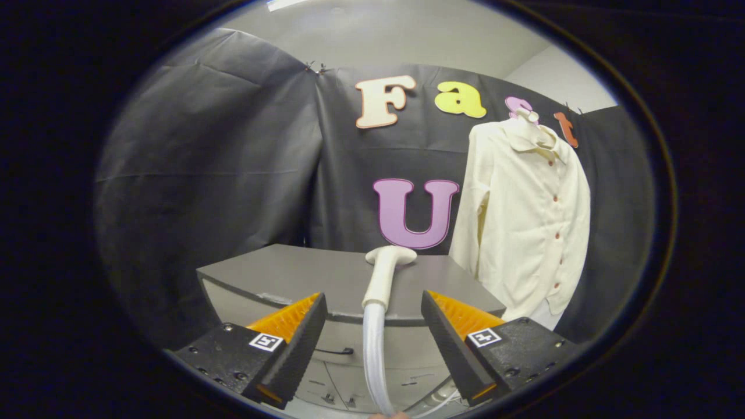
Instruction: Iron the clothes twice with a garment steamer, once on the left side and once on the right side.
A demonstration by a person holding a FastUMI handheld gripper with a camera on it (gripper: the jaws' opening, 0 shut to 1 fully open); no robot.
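While the gripper (372,326) stood spread wide, the steamer head (385,273) lay between its fingers on the table (291,273); the cream shirt (524,221) hung beyond.

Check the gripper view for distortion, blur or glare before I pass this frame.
Gripper view: strong fisheye bending on the grey cabinet; focus sharp on the shirt and steamer head; even light, no glare; open gripper straddles the hose without touching it.
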